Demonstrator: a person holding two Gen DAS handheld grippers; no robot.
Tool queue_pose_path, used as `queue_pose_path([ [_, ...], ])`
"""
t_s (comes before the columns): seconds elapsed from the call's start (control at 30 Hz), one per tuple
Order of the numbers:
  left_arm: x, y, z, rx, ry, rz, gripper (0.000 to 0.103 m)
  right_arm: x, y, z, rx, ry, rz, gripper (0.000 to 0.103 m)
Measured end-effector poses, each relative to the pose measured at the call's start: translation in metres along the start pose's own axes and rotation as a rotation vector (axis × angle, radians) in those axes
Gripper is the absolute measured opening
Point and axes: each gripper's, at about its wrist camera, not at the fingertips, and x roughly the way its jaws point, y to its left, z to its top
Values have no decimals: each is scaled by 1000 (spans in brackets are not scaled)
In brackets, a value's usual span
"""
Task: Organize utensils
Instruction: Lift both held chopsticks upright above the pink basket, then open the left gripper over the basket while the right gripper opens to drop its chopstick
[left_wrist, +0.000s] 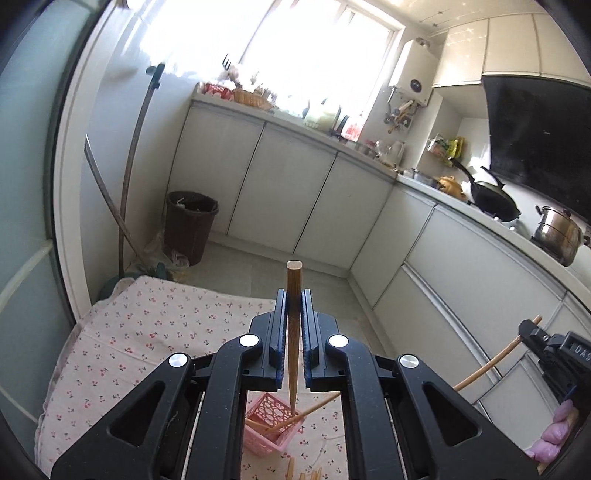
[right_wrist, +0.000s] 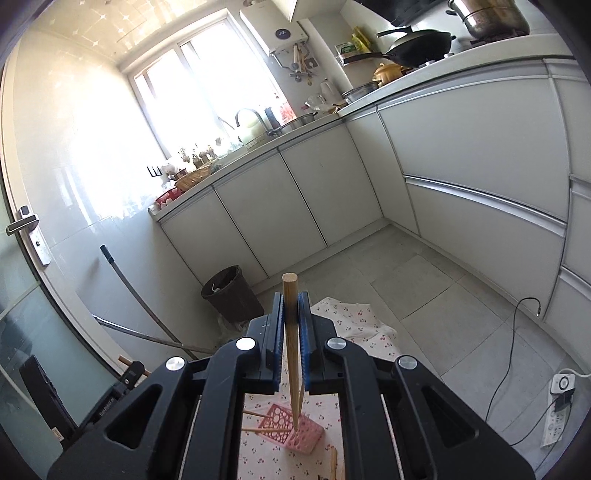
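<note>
My left gripper (left_wrist: 294, 295) is shut on a dark wooden chopstick (left_wrist: 293, 291), held upright with its thin tip down over a pink perforated basket (left_wrist: 271, 424) on the floral tablecloth (left_wrist: 140, 325). The basket holds a few chopsticks (left_wrist: 295, 419). My right gripper (right_wrist: 291, 297) is shut on a light wooden chopstick (right_wrist: 290, 295), tip pointing down at the same pink basket (right_wrist: 295, 432). The right gripper also shows in the left wrist view (left_wrist: 532, 328) at the right edge. Loose chopsticks (left_wrist: 291, 470) lie on the cloth near the basket.
White kitchen cabinets (left_wrist: 288, 184) run along the back and right. A dark bin (left_wrist: 190, 225) and broom handles (left_wrist: 129, 177) stand at the left wall. A wok (left_wrist: 491, 199) and steel pot (left_wrist: 557, 232) sit on the counter. A power strip (right_wrist: 557, 413) and cable lie on the floor.
</note>
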Motion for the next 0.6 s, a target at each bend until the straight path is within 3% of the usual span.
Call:
queue_pose_path([
  [0.23, 50, 5, -22, 35, 115, 72, 8, 38, 1, -4, 27, 46, 0, 8],
  [0.3, 59, 12, -29, 15, 158, 64, 14, 46, 4, -7, 27, 56, 4, 8],
  [0.33, 59, 15, -31, 1, 166, 67, 24, 48, 5, -9, 24, 58, 3, 8],
  [0.37, 57, 17, -31, -5, 161, 68, 29, 51, 8, -10, 21, 59, 2, 8],
  [0.6, 27, 31, -13, -56, 83, 78, 35, 64, 22, -19, 4, 62, 9, 8],
])
